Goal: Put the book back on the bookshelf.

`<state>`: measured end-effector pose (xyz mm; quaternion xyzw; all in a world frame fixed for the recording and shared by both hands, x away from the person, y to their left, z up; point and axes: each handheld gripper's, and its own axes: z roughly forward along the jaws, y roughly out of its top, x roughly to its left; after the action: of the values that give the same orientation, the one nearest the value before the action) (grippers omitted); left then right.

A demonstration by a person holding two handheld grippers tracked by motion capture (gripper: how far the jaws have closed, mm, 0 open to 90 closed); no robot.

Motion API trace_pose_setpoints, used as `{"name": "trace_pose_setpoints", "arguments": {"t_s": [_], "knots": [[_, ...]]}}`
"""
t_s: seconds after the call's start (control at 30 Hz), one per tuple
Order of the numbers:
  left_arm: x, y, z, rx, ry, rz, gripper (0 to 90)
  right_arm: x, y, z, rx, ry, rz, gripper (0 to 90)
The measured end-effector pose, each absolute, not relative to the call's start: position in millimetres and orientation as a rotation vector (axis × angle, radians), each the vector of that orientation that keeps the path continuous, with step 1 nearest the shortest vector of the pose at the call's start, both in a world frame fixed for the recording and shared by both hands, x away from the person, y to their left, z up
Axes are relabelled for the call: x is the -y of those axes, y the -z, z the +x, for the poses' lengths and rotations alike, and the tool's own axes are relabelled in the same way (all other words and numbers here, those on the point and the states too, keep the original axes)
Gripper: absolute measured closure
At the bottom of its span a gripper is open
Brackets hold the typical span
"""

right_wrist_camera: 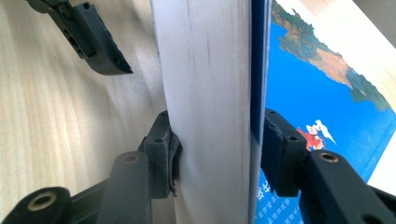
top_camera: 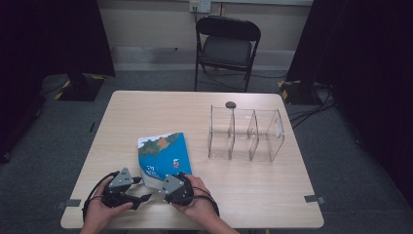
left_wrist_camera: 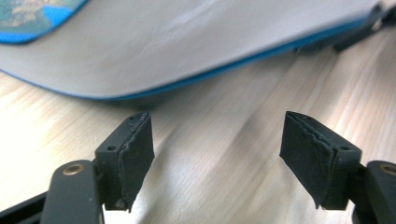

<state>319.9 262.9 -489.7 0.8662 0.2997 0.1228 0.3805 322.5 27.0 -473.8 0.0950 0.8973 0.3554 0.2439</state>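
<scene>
Pale wood counter point(top_camera: 146, 105) carries everything, and the book point(top_camera: 164, 157) is our landmark, lying near the person's edge, left of centre. Well apart from the book, off to its right, stands a clear acrylic organiser point(top_camera: 246, 135) with three upright compartments; beyond that, farther from the book, a small dark disc point(top_camera: 230, 104) sits on the counter. Past the far edge, straight out from the book, a black folding chair point(top_camera: 227, 46) waits on the floor.

Back at the book's near edge: the right tongs point(right_wrist_camera: 217, 158) are pinching the book, one pad on the white page block, the other against the blue cover, the near side raised off the counter. Just left of the book, the left tongs point(left_wrist_camera: 217, 156) stand spread, nothing between them but bare wood, the book's blue-rimmed edge just ahead.
</scene>
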Motion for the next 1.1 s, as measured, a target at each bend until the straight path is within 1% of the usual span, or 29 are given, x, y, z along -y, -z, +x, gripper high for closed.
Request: {"name": "trace_pose_setpoints", "arguments": {"t_s": [0.2,0.27,0.37,0.43,0.53,0.57,0.6,0.7,0.9,1.1], "knots": [[-266,494,321,-0.792,-0.291,2.205,19.5,-23,461,327,-2.501,-0.949,0.281,53.3],[-268,496,321,-0.8,-0.289,2.227,18.4,-22,456,328,-2.514,-0.946,0.288,54.0],[-271,497,322,-0.801,-0.278,2.204,16.7,-20,451,330,-2.526,-0.942,0.288,54.4],[-273,498,322,-0.813,-0.248,2.18,16.4,-18,444,332,-2.537,-0.952,0.307,55.2],[-276,501,322,-0.793,-0.272,2.173,15.1,-16,440,335,-2.553,-0.95,0.32,55.4],[-276,501,322,-0.75,-0.313,2.208,14.7,-15,435,336,-2.558,-0.948,0.33,55.9],[-274,502,321,-0.743,-0.33,2.214,14.6,-15,433,337,-2.562,-0.95,0.336,55.9],[-273,501,321,-0.752,-0.322,2.228,10.7,-15,427,339,-2.577,-0.947,0.358,56.2],[-273,502,321,-0.758,-0.317,2.225,9.0,-15,419,344,-2.6,-0.942,0.391,56.5],[-272,502,321,-0.74,-0.308,2.243,5.2,-10,405,351,-2.62,-0.954,0.43,57.5]]}}
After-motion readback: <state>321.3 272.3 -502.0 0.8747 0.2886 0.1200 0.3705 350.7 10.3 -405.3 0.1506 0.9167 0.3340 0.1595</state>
